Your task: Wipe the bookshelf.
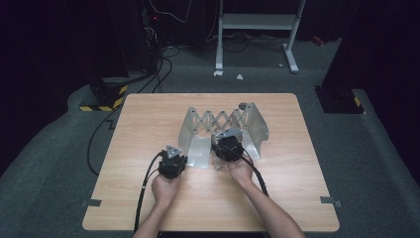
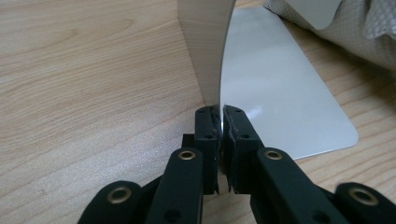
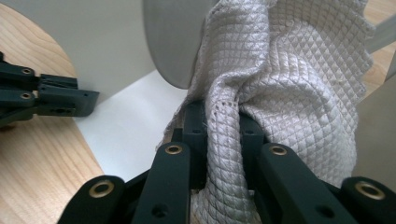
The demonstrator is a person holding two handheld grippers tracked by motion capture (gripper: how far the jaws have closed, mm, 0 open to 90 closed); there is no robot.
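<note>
A folding metal rack point(image 1: 218, 119) with a scissor-link back and curved end plates stands mid-table. My left gripper point(image 1: 179, 154) is at its left end plate point(image 1: 190, 134). In the left gripper view that gripper point(image 2: 221, 114) is shut on the thin upright edge of the plate point(image 2: 205, 46), beside the flat metal base point(image 2: 280, 98). My right gripper point(image 1: 226, 141) is inside the rack's front. In the right gripper view it point(image 3: 224, 121) is shut on a bunched fold of pale quilted cloth point(image 3: 289, 79), which hangs against a grey metal plate point(image 3: 173, 42). The left gripper point(image 3: 56, 100) also appears there.
The wooden table point(image 1: 148, 114) has bare room left, right and in front of the rack. A small grey knob point(image 1: 242, 105) lies behind the rack. Beyond the table are floor cables point(image 1: 158, 69), a white stand point(image 1: 257, 22) and a black-yellow striped block point(image 1: 106, 96).
</note>
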